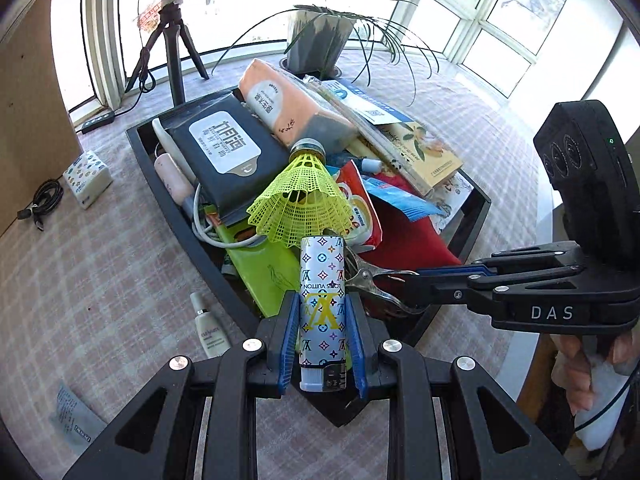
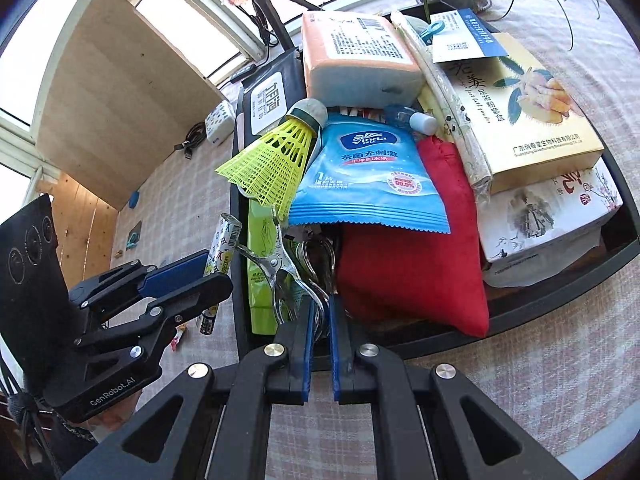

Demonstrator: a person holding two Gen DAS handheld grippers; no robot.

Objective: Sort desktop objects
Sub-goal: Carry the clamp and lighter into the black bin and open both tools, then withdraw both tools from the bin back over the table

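My left gripper (image 1: 322, 312) is shut on a silver patterned lighter (image 1: 322, 312) and holds it upright over the near corner of the black tray (image 1: 168, 196). The lighter also shows in the right wrist view (image 2: 222, 248). My right gripper (image 2: 320, 312) is shut on a metal clip (image 2: 288, 276) at the tray's near edge (image 2: 560, 292); the clip shows in the left wrist view (image 1: 368, 280). A yellow shuttlecock (image 1: 300, 200) lies on top of the pile in the tray, just beyond the lighter.
The tray holds a black wipes pack (image 1: 224, 148), an orange tissue pack (image 1: 288, 104), a red pouch (image 2: 408, 264), a blue wipes sachet (image 2: 368, 176) and boxes (image 2: 520, 120). On the checked cloth lie a small tube (image 1: 208, 328), tissue packet (image 1: 86, 176), cable (image 1: 40, 204). A tripod (image 1: 172, 40) and plant (image 1: 320, 36) stand behind.
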